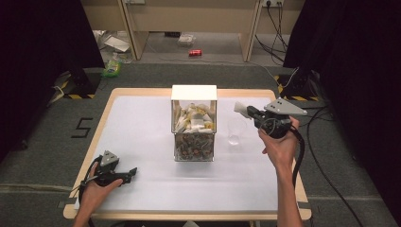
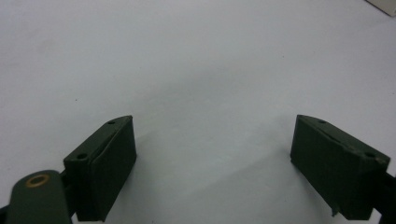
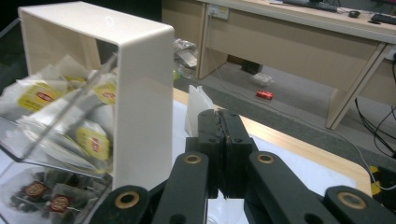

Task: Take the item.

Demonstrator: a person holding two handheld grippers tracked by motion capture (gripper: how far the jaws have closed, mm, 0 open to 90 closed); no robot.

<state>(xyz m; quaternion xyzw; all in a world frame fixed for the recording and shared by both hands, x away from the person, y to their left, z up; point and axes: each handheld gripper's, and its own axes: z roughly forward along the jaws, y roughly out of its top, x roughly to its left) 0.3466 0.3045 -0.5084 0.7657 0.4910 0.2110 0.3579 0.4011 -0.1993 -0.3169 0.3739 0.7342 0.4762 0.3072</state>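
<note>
A two-tier dispenser box (image 1: 194, 92) with a white top stands mid-table; yellow-labelled tea bags (image 1: 193, 120) fill its upper shelf and dark ones (image 1: 194, 146) the lower. To its right my right gripper (image 1: 249, 112) hangs above the table, shut on a white tea bag sachet (image 1: 239, 108). In the right gripper view the jaws (image 3: 223, 122) are pressed together with the sachet (image 3: 195, 108) sticking up beyond them, beside the box (image 3: 140, 98). A clear glass (image 1: 234, 132) stands just below that gripper. My left gripper (image 1: 132, 172) rests near the front left, open with nothing between its fingers (image 2: 212, 140).
The white tabletop (image 1: 142, 127) has a wooden rim. Beyond the far edge are a desk (image 1: 189, 19), a red can (image 1: 195, 53) on the floor and cables (image 1: 276, 28). Black curtains hang on both sides.
</note>
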